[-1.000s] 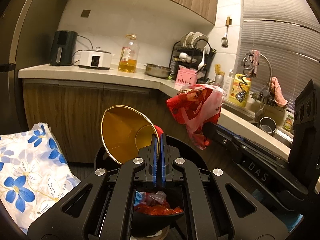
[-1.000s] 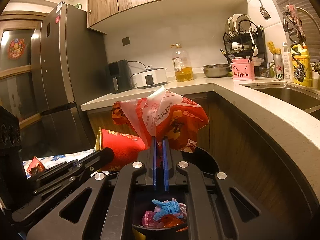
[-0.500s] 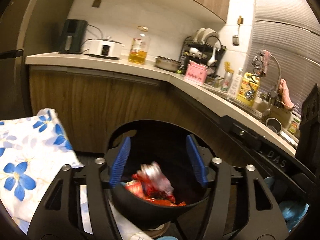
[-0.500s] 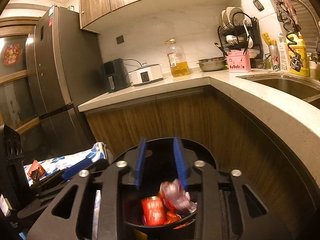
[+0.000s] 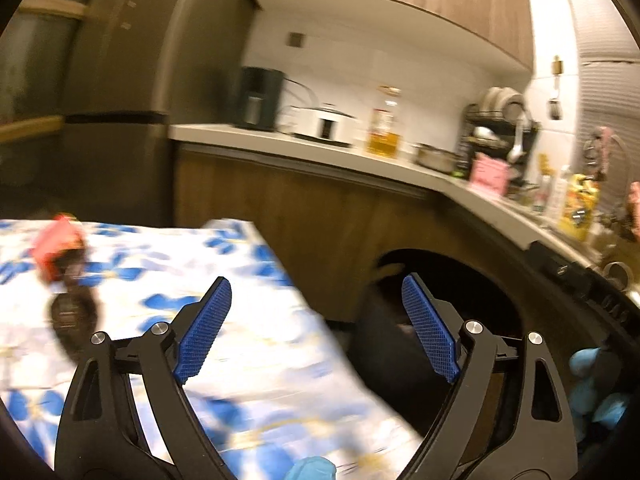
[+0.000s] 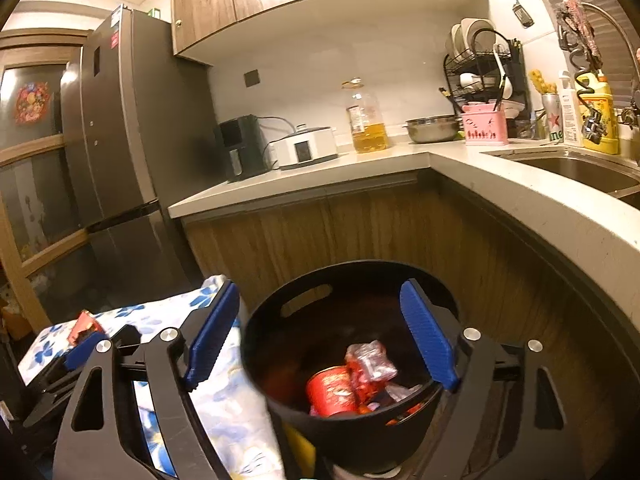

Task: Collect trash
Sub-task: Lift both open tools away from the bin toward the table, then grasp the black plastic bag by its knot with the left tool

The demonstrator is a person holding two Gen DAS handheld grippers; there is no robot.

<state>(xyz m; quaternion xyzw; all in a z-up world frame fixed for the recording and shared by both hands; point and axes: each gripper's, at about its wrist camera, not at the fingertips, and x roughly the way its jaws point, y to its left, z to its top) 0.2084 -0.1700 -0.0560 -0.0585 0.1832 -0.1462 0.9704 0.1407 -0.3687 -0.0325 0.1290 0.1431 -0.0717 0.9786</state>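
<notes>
Both grippers have let go since a second ago: the left gripper [image 5: 316, 330] and right gripper [image 6: 320, 334] now gape empty. Red paper cup [image 6: 331, 390] and crinkled wrapper [image 6: 370, 360] lie in the black bin [image 6: 280, 322], lower centre. Left has swung toward the floral tablecloth [image 5: 248, 364], where a red wrapper [image 5: 56, 246] waits at left, probably next.

Both grippers — fingers [image 5: 206, 330] spread, empty.

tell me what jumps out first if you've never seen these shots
The black trash bin sits low in the right wrist view, with a red cup and crumpled wrappers inside, framed by the open right hand-held gripper. Left of it lies a blue-flowered cloth with a red wrapper on top.
</notes>
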